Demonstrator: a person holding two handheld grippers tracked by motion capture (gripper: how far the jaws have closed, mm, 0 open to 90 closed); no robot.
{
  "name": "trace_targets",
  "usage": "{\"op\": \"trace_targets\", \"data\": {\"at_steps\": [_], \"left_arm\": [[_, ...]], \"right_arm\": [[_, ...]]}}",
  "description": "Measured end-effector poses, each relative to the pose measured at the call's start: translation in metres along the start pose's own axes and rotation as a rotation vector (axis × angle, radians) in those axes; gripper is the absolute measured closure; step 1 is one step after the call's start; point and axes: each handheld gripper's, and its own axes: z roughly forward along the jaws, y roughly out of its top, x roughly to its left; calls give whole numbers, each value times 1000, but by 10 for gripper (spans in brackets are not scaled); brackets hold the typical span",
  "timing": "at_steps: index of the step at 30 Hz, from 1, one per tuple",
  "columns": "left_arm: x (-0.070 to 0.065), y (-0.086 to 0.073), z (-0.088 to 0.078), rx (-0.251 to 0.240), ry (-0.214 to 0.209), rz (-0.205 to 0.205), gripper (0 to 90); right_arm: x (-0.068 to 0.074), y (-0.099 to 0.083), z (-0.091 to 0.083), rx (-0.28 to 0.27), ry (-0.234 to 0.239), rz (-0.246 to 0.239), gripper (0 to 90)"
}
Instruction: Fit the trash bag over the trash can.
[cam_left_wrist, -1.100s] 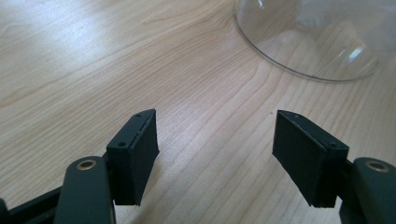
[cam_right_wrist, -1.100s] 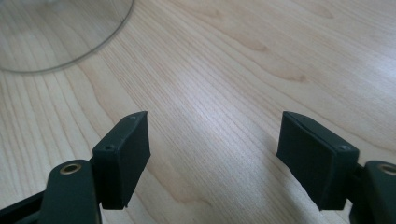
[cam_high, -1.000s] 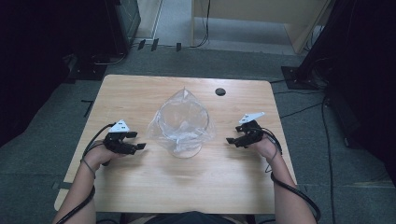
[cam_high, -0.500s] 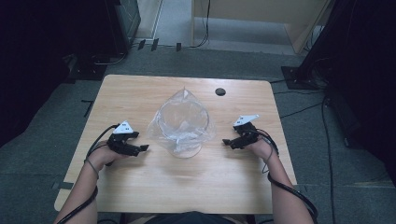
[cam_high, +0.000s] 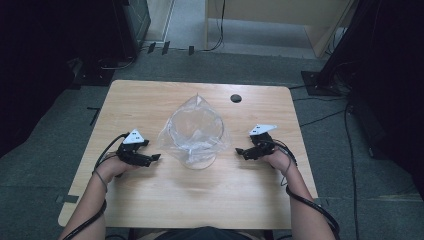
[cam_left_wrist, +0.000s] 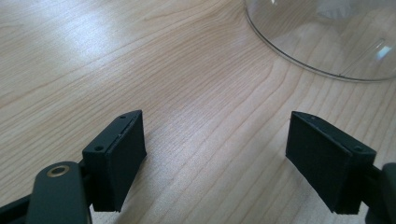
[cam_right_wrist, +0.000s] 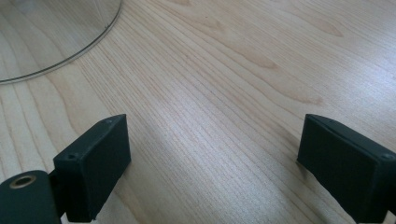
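Two grippers rest low over the table (cam_high: 150, 100), one on each side of a clear bag (cam_high: 196, 132) that lies crumpled at the middle of the wood. The left gripper (cam_high: 152, 158) sits just left of the bag, its tips pointing toward it and stopping short of the plastic. Its jaws stand wide apart, and they have just been opening; in the left gripper view, the gripper (cam_left_wrist: 215, 158) has nothing but bare wood grain between the two black pads. Ahead of it and to its right in that view curves the bag's clear edge (cam_left_wrist: 299, 56), apart from both pads.

The right gripper (cam_high: 241, 151) sits just right of the bag, also aimed at it, with a small gap left to the plastic. Its jaws too stand wide and have just been opening. In the right gripper view, the gripper (cam_right_wrist: 212, 163) holds nothing, only tabletop showing between the pads, and the bag's rim (cam_right_wrist: 84, 44) lies ahead to its left, not touching.

Beyond both grippers, past the bag near the far edge, a dark round hole (cam_high: 236, 98) sits in the table.
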Motion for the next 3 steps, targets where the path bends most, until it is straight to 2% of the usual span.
{"op": "trace_targets", "data": {"at_steps": [3], "left_arm": [[0, 0, 0, 1, 1, 3, 192]], "right_arm": [[0, 0, 0, 0, 0, 0, 92]]}}
